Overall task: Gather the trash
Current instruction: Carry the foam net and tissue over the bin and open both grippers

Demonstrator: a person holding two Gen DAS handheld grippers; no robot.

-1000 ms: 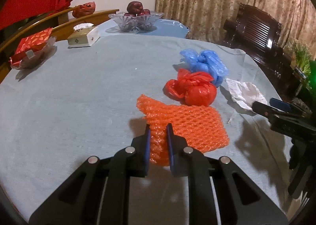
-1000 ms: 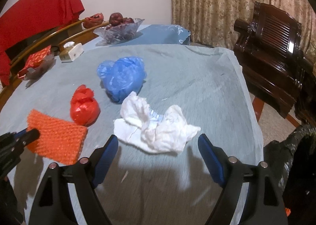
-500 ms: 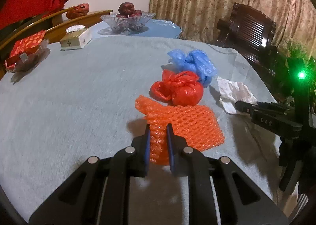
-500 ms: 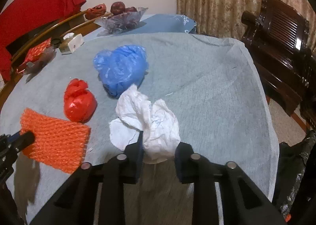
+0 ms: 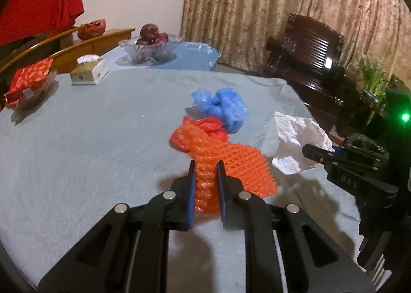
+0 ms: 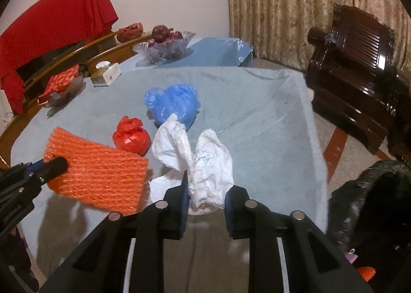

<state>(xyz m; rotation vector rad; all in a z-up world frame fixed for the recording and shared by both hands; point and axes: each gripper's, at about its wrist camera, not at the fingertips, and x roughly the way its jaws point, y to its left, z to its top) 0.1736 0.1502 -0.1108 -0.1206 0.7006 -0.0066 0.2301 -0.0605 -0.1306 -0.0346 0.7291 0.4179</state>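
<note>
Now the orange foam net (image 5: 226, 164) is clamped in the left tongs (image 5: 205, 187) and the crumpled white paper (image 6: 203, 164) in the right tongs (image 6: 206, 199), which have just been closing on it. Both should be carried level toward the black bag (image 6: 372, 190) at 3 o'clock, grips kept firm. Since earlier, both pieces have been lifted off the worktop (image 6: 257, 102); the red bag (image 6: 132, 136) and blue bag (image 6: 174, 104) remain there.

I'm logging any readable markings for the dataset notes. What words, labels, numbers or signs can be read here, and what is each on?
"DAS": on the black body of the right tongs, seen from the left wrist view.
Lettering on the left tongs at the right wrist view's left edge: too small and skewed to read.
Mark on the tissue box: too blurred to read.
Red patterned packet: no legible text.
</note>
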